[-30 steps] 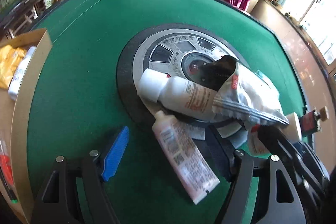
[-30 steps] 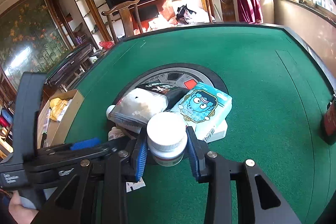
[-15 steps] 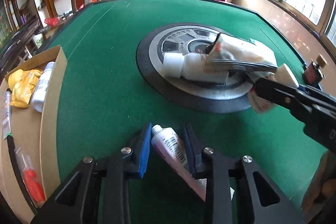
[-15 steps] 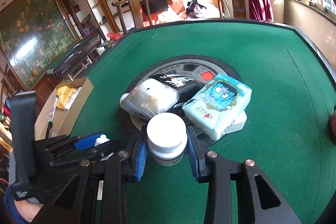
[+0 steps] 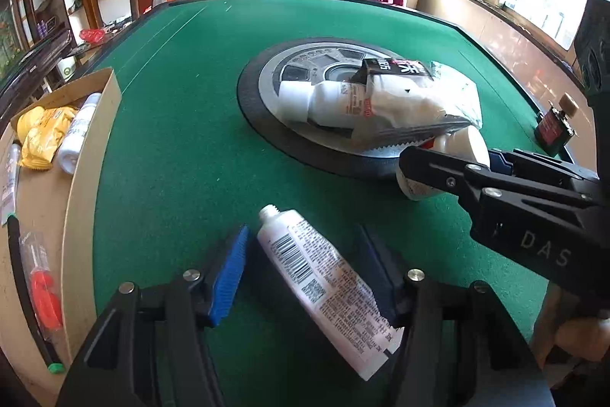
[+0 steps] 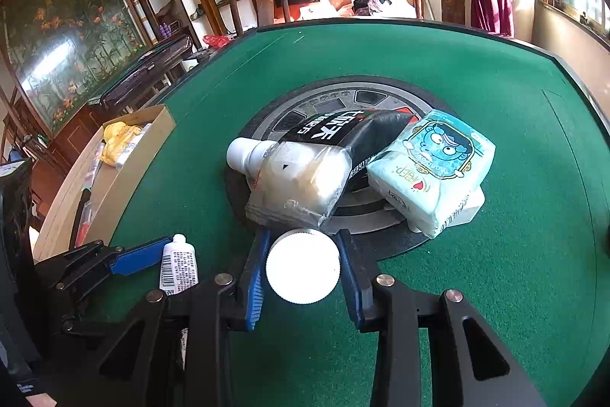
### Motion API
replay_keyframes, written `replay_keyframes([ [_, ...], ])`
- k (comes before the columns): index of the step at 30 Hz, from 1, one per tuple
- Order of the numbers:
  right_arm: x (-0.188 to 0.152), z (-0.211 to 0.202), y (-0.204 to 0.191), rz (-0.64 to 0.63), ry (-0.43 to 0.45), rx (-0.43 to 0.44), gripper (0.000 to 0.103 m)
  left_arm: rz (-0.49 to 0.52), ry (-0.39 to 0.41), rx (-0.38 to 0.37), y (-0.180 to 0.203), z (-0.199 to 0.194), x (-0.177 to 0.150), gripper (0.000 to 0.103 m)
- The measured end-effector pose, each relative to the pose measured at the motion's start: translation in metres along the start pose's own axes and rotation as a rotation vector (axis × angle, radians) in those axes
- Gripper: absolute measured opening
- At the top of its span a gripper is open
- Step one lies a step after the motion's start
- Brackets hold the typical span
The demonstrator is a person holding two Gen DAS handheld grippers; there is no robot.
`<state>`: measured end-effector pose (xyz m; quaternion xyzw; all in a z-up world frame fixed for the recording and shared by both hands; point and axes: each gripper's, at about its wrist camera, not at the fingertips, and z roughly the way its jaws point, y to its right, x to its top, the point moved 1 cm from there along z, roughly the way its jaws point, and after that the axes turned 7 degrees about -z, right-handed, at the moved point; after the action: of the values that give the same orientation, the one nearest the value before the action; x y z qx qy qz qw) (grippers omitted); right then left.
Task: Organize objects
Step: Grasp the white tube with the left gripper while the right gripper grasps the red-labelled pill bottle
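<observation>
A white tube [image 5: 324, 288] with a barcode lies on the green felt between the jaws of my left gripper [image 5: 301, 231]. Those jaws are opening, and the blue pads [image 5: 228, 269] stand clear of the tube. In the right wrist view the tube [image 6: 179, 266] shows beside the left gripper's blue finger [image 6: 141, 256]. My right gripper [image 6: 304, 239] is shut on a white-capped jar [image 6: 303, 271], held just in front of the round centre disc [image 6: 385, 239]. The left wrist view shows that jar [image 5: 472, 140] in the right gripper's black fingers [image 5: 431, 166].
On the disc lie a white bottle [image 6: 244, 155], a black-and-clear snack pouch [image 6: 305, 178] and a blue tissue pack [image 6: 434, 163]. A cardboard box [image 5: 87, 185] at the left table edge holds a yellow packet [image 5: 38, 128] and a small bottle. A dark red bottle [image 5: 553, 124] stands at the right edge.
The left gripper closed on the tube and drew it away from the disc, then its jaws spread apart again. The right gripper carried the jar slightly lower and nearer.
</observation>
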<state>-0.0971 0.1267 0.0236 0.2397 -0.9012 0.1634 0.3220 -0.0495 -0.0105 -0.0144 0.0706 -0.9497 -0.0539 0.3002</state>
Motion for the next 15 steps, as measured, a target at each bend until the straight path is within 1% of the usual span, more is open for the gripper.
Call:
replay_keyframes([
  [1, -0.001, 0.002, 0.000, -0.002, -0.007, 0.001, 0.038, -0.004, 0.003, 0.006, -0.001, -0.002, -0.002, 0.050],
  [2, -0.001, 0.003, 0.000, -0.005, -0.013, 0.001, 0.038, 0.006, 0.014, 0.023, -0.001, -0.003, -0.005, 0.045],
  [3, -0.002, 0.005, -0.001, -0.009, -0.017, -0.003, 0.038, 0.020, 0.024, 0.034, 0.000, -0.002, -0.005, 0.043],
  [4, -0.002, 0.006, -0.001, -0.008, -0.016, -0.007, 0.038, 0.011, 0.033, 0.030, -0.001, -0.003, -0.005, 0.038],
  [6, -0.004, 0.005, -0.003, -0.015, -0.017, -0.016, 0.038, -0.024, 0.037, 0.008, -0.009, -0.003, -0.002, 0.031],
  [8, -0.004, 0.005, -0.003, -0.013, -0.020, -0.017, 0.037, -0.059, 0.039, -0.042, -0.017, -0.004, -0.001, 0.028],
  [10, -0.004, 0.003, -0.004, -0.010, -0.014, -0.011, 0.037, -0.080, 0.038, -0.070, -0.022, -0.005, 0.000, 0.027],
  [15, -0.003, -0.003, -0.008, -0.018, -0.002, 0.013, 0.037, -0.060, 0.071, -0.069, -0.019, -0.016, 0.000, 0.026],
])
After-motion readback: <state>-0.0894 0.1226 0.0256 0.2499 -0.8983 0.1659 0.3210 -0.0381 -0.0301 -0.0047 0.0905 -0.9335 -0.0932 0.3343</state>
